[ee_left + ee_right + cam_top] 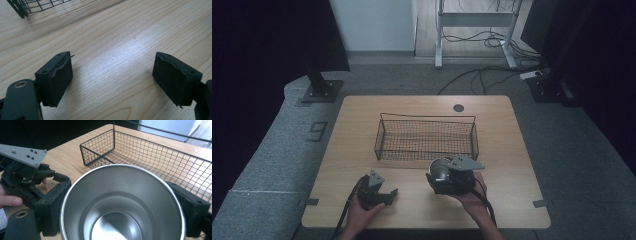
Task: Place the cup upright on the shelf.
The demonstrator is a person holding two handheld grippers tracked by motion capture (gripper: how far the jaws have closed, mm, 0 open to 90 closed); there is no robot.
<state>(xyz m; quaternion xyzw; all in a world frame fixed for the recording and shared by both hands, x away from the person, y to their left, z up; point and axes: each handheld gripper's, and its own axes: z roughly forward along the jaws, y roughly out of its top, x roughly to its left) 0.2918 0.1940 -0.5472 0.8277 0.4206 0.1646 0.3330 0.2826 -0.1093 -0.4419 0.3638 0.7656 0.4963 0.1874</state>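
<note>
Holding the steel cup (122, 202) in my right tongs (451, 176), just before the basket (426, 136), I am carrying it; next comes lifting over the near rim. My left tongs (112, 77) are gaping wide over bare table (120, 37).

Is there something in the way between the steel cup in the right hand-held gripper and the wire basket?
Nothing visible: only bare table lies between the steel cup and the empty wire basket.
</note>
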